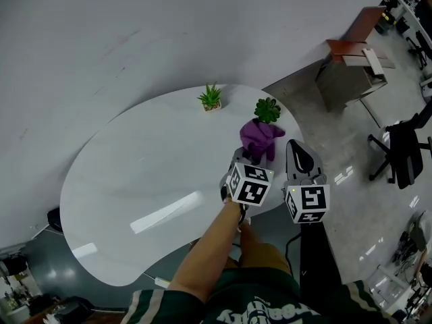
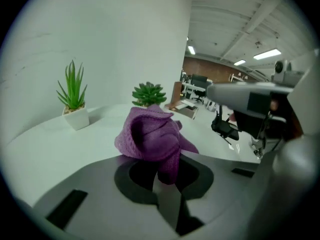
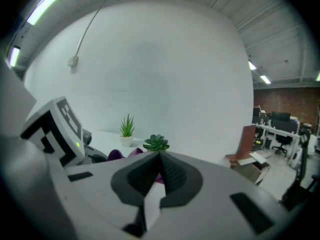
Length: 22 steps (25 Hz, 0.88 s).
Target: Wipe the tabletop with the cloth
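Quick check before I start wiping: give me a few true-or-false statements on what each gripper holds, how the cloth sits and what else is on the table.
1. The left gripper is shut on the purple cloth. True.
2. The right gripper grips the cloth too. False: its jaws are together with nothing between them.
3. The cloth lies spread flat. False: it is bunched up in the left gripper's jaws.
4. A spiky plant and a succulent stand on the white table. True.
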Tool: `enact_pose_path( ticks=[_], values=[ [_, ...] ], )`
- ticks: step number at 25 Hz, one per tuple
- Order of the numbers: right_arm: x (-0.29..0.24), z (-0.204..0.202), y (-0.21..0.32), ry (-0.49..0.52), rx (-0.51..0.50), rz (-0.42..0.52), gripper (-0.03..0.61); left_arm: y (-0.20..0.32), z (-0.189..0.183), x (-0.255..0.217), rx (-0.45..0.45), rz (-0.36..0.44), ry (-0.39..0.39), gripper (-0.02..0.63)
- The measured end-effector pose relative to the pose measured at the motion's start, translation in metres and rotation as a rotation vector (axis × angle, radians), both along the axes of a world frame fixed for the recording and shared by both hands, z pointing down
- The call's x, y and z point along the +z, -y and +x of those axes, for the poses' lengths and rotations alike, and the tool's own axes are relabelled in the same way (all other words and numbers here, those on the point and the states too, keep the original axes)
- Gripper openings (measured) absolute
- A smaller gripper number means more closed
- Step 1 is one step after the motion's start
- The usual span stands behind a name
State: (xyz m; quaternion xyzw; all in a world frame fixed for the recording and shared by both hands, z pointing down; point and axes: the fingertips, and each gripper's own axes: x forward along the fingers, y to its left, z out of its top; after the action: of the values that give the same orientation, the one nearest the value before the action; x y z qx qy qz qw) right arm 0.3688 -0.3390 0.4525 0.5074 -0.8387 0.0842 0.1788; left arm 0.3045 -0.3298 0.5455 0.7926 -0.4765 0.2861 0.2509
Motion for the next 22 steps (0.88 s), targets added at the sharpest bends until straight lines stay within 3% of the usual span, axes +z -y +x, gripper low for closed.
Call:
enact_pose_path(
  ticks=[10,22],
  values=[
    [0.0,-0.017,-0.008,0.004,-0.038,0.0,0.004,-0.015,-0.029,0.005,-0.06,-0.015,0.069,0.054],
    [0.016,-0.12,-0.035,-0.016,-0.22,-0.022,0.005,-0.057,-0.139,0.006,-0.235,-0.005,0.077,0.054]
  ],
)
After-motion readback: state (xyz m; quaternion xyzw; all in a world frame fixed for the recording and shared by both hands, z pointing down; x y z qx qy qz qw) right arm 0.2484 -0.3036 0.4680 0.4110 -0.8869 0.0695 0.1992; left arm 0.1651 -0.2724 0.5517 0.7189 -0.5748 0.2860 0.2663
